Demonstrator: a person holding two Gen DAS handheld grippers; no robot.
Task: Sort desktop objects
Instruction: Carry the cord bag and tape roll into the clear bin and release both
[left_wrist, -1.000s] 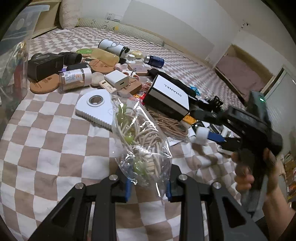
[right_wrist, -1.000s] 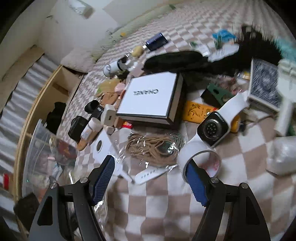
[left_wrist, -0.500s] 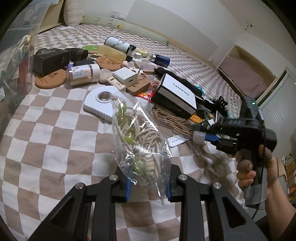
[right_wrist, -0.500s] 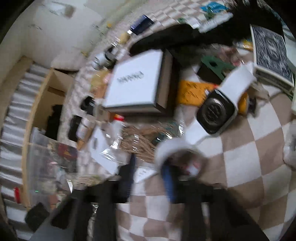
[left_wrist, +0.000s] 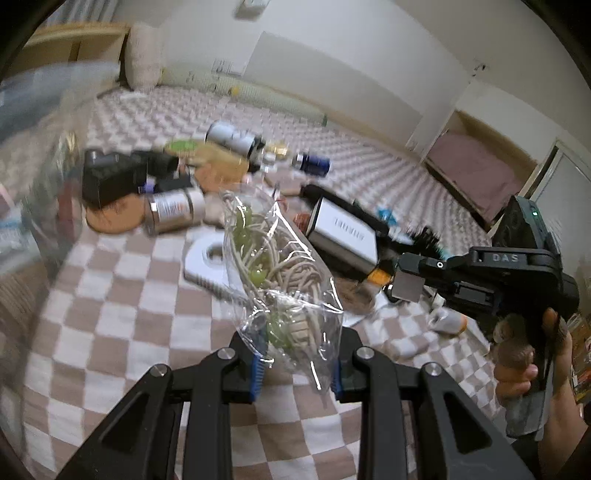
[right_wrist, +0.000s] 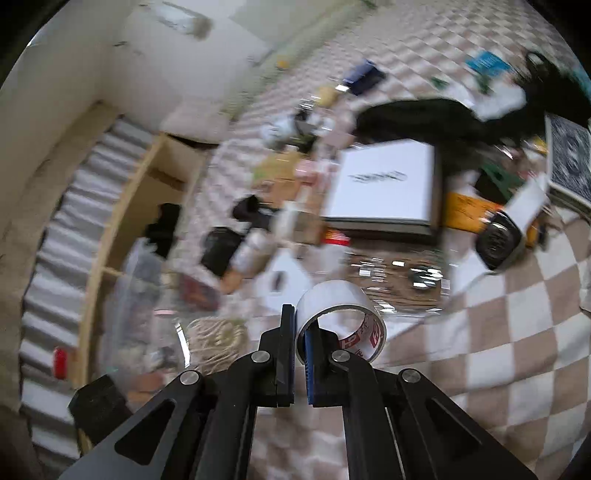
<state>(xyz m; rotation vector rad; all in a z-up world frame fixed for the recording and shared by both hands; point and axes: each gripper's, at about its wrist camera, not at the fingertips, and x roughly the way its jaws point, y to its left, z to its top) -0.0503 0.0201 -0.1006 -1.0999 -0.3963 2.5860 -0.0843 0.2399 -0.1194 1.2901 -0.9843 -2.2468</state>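
Left wrist view, nearest first: the left gripper pinches the bottom of one clear plastic bag, which stands up between the blue pads and is lifted off the checked cloth. Inside is a tangle of pale cord with several green beads. It looks light and soft; the crinkly film is likely slippery, so taking hold over the bunched cord, as here, seems safer than the loose film. To the right, one hand grips the handle of the other tool.

Right wrist view: the right gripper is pressed together on the wall of one roll of white tape, one finger outside the ring and one inside. The roll sits just above the cloth, at the fingertips. It is likely light and stiff, with a smooth face; pinching through the wall is a firm hold, and squeezing across the whole ring might dent it.

Farther off, on the cloth: a second bag of brown cord, one smartwatch with a white strap, one white box with black edges, one silver tin, one white flat disc-holed piece, and one dark blue bottle. Much of the rest is blurred.
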